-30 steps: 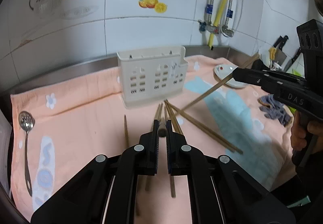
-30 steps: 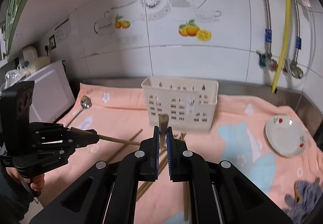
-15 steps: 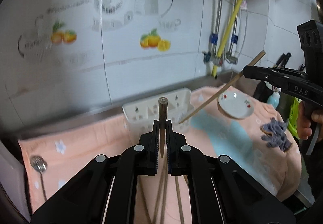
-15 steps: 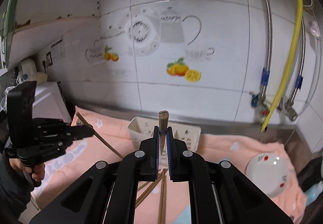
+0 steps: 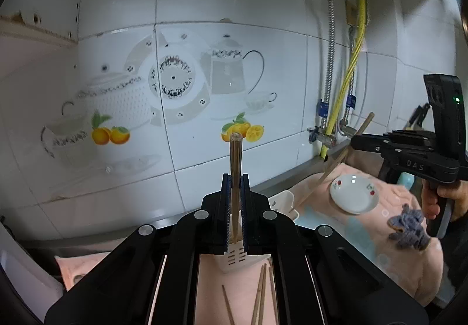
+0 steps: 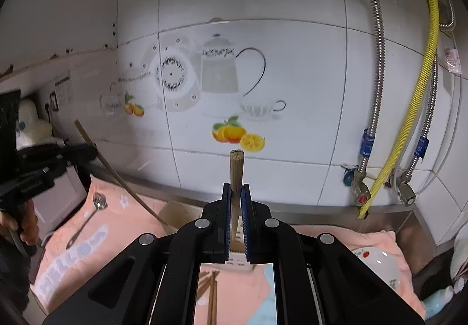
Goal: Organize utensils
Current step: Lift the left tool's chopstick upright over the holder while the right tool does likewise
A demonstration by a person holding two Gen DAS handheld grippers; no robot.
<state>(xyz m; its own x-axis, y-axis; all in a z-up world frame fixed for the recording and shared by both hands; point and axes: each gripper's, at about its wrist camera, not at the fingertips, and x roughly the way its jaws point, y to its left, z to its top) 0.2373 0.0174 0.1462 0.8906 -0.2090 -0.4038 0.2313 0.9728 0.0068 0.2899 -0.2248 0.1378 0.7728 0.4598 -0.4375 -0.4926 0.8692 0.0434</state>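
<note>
My left gripper is shut on a wooden chopstick that stands up between its pads. The white slotted utensil caddy lies just below and beyond the jaws. At the right of that view, my right gripper holds a second chopstick slanting down, its lower tip at the caddy's rim. In the right wrist view, the right gripper is shut on its chopstick. The left gripper at the left holds a slanted chopstick whose tip reaches the caddy.
Loose chopsticks lie on the peach towel in front of the caddy. A slotted spoon lies at the left, a small white plate and a grey cloth at the right. Pipes and a tiled wall stand behind.
Both grippers have risen from the towel, each with a chopstick. The chopsticks have swung from low and flat to steep, their lower tips now over the caddy.
</note>
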